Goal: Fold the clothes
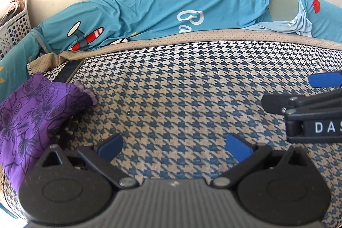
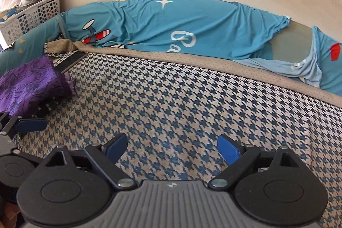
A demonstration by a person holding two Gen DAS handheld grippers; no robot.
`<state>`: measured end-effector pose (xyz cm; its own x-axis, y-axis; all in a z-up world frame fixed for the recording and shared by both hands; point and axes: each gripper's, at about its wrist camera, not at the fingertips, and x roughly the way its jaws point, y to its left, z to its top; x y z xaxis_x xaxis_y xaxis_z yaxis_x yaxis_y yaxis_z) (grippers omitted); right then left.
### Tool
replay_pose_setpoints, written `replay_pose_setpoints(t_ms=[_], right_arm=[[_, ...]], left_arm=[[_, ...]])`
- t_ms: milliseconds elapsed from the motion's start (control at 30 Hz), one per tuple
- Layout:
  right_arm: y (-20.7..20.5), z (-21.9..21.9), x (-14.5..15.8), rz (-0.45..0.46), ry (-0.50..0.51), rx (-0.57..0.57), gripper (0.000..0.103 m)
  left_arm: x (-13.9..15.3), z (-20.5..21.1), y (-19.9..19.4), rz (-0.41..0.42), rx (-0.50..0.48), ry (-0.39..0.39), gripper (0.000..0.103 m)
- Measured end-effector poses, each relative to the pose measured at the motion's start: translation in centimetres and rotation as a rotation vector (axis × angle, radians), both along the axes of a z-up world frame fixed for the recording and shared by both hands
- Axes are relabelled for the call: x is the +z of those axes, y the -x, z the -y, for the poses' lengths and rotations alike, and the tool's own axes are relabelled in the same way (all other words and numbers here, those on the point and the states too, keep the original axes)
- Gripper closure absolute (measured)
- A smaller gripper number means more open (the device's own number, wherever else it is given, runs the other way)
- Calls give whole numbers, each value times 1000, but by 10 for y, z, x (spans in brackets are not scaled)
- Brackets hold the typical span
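A purple floral garment (image 1: pixel 32 112) lies bunched at the left edge of the houndstooth blanket (image 1: pixel 181 87); the right wrist view shows it as the purple garment (image 2: pixel 32 84) at far left. My left gripper (image 1: pixel 174 145) hovers over the bare blanket, jaws wide, nothing between them. My right gripper (image 2: pixel 172 150) also stands open over the blanket (image 2: pixel 192 104), holding nothing. Each gripper shows in the other's view: the right gripper (image 1: pixel 325 80) at the right edge, a left fingertip (image 2: pixel 32 124) at the left, close to the purple cloth.
A blue printed bedsheet (image 1: pixel 171 8) covers bedding along the cream wall behind. A dark flat phone-like object (image 1: pixel 69 73) lies by the blanket's tan border. A white perforated basket (image 2: pixel 32 12) with clutter stands at the far left. A pale blue cloth (image 2: pixel 299 67) lies at the right.
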<state>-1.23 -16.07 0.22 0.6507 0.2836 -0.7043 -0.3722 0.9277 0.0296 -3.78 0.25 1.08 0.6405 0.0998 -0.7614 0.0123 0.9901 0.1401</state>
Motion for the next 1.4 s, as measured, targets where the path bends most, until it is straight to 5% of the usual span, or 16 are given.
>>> replay_pose_setpoints(t_ms=[267, 500, 667, 767, 1033, 1400], right_arm=[[-11, 53, -16, -62, -35, -131, 11], [-30, 125, -45, -133, 0, -271, 11], [-43, 180, -52, -82, 54, -371, 11], [-48, 221, -51, -48, 1, -510, 11], [-52, 296, -54, 63, 54, -719, 11], [-50, 359, -73, 101, -70, -868, 9]], left_arm=[[-30, 19, -32, -63, -82, -44, 0], [-52, 25, -60, -126, -81, 55, 0], [-57, 32, -75, -162, -63, 124, 0], [-59, 36, -80, -162, -52, 140, 0], [-67, 48, -86, -185, -46, 140, 0], [-77, 49, -85, -179, -47, 90, 0]])
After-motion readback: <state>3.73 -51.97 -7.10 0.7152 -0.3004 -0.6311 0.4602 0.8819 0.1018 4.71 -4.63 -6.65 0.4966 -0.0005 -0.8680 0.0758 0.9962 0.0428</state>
